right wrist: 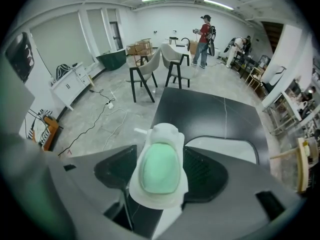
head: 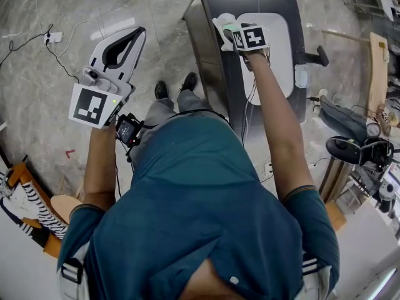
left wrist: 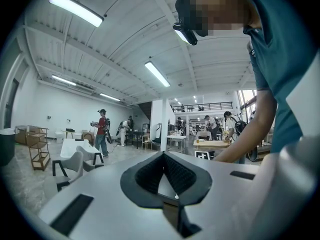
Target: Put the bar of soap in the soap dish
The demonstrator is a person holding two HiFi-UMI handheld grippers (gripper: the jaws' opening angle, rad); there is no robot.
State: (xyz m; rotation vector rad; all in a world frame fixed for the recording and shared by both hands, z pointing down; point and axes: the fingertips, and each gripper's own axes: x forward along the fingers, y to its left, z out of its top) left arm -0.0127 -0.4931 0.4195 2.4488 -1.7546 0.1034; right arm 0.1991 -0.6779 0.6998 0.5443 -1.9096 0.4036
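Teal shirt (head: 206, 199) sits closest to the lens and fills the lower head view. Both my forearms reach out past it.

Left claw (head: 139, 32):
- I hold it out roughly level over the grey floor (head: 44, 117), well apart from the work.
- In its own view the dark pads (left wrist: 148, 176) converge until the tips meet. Jaws closed, nothing gripped.
- Beyond its tips and to their left, a white power strip (head: 55, 37) lies on the floor with a dark cable (head: 62, 58) trailing from it.
- Back from this claw, beside my forearm, is a small black device (head: 129, 130).
- My shoes (head: 161, 90) show on the floor between the two claws.

Right claw (right wrist: 160, 149):
- It tilts steeply down over the black table (right wrist: 200, 116).
- The jaws stand fairly wide, with one pad pressing on each flank of the white soap dish (right wrist: 162, 133). This claw holds the dish.
- The bar of soap (right wrist: 160, 174), pale green and oval, lies in the dish's hollow, squarely between the jaws. The pads touch the dish, not the soap.
- Just right of the claw tips a white basin (right wrist: 227, 149) is set into the table top.
- I cannot tell whether the dish rests on the table or hangs clear of it.
- Far beyond the tips stand two pale chairs (right wrist: 145, 71) and a person in a red top (right wrist: 204, 34).
- Right of the table, well apart from this claw, a wooden board (head: 377, 74) stands among clutter.
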